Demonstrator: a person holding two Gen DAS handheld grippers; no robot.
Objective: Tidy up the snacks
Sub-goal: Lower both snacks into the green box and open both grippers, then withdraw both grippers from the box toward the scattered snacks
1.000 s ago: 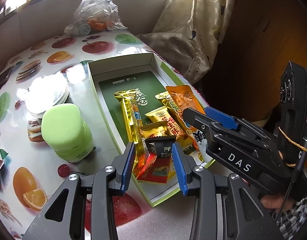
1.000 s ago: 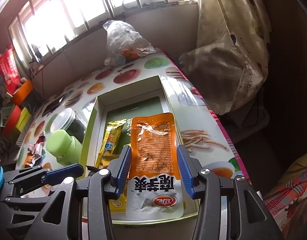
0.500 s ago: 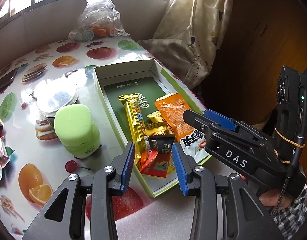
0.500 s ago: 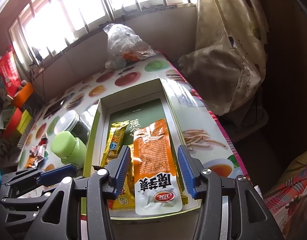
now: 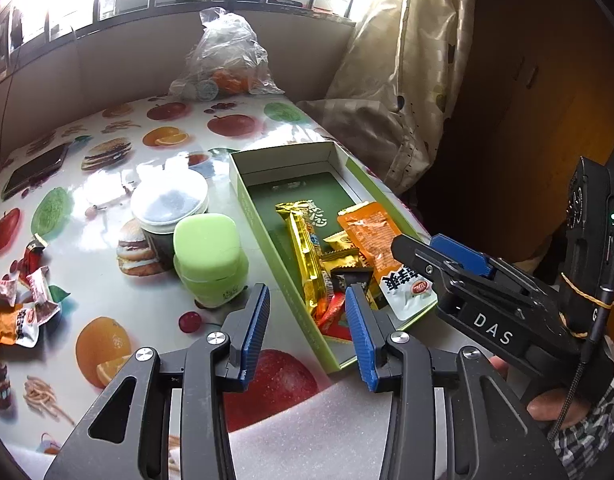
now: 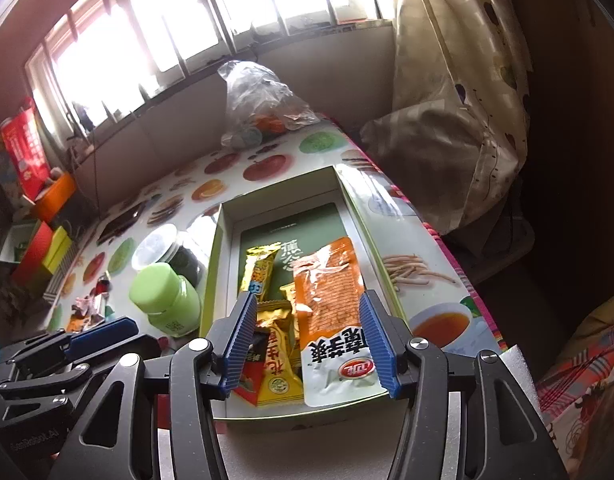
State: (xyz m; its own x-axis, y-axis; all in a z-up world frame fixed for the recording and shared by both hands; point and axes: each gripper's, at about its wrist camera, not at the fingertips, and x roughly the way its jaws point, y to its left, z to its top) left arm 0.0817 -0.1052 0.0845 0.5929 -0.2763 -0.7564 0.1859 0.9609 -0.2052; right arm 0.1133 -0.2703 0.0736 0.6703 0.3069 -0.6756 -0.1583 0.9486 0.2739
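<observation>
Green box [image 5: 247, 204] open on fruit-print table [image 5: 107, 296], near its right edge. Inside, on a dark green card: orange pouch [image 6: 331, 300] flat along the right wall, white end nearest; gold bar [image 5: 305, 252] lengthwise to its left; small yellow packs [image 6: 277, 344], a black one and a red one heaped at the near end. Far half of box bare. Right claw [image 6: 307, 340] above the near end, jaws wide and just been opening, pouch seen between them but not pressed. Left claw [image 5: 305, 324] narrower, holding nothing, over the box's near left wall. Beside box: green jar [image 5: 209, 260], clear-lidded tub [image 5: 169, 204]. More loose snacks [image 5: 19, 304] at table's left edge. Plastic bag [image 5: 223, 60] at far wall.
</observation>
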